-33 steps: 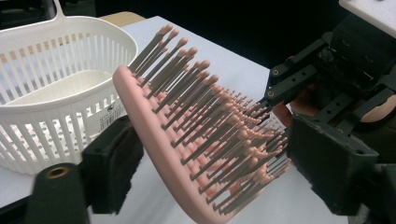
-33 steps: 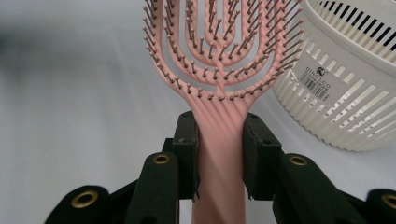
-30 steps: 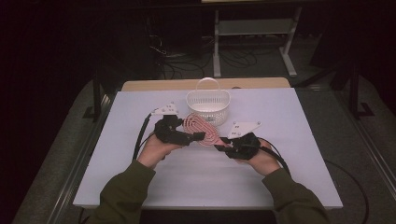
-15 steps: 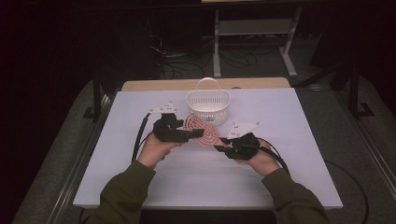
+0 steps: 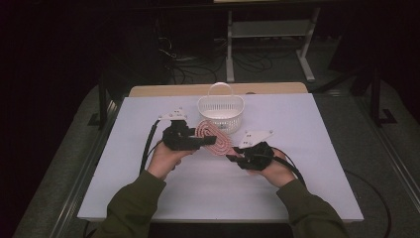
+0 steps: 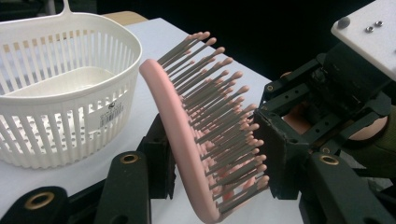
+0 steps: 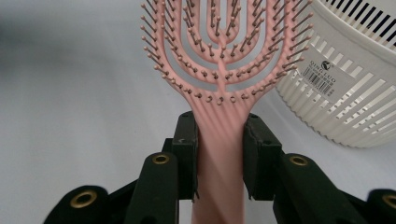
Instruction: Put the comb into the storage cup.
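Note:
A pink hairbrush (image 5: 213, 137) with grey bristles hangs above the white table (image 5: 317, 163), just in front of a white slotted basket (image 5: 221, 106). My right gripper (image 7: 219, 154) is shut on the brush's handle (image 7: 219, 140), one pad on each side. My left gripper (image 6: 215, 158) comes from the left in the high view, and its jaws have just been closing around the brush head (image 6: 173, 116). One pad lies against the pink back and the other meets the bristle tips. The other hand's gripper (image 6: 336, 79) shows behind the brush in the left gripper view.
The basket (image 6: 60, 93) stands empty with its handle up, close behind the brush and near the table's far edge. A wooden strip (image 5: 163, 90) runs behind the table. Cables trail from both grippers across the tabletop toward the person's sleeves.
The left gripper's jaws have drawn in around the brush head. Both hands and the brush stay where they were.

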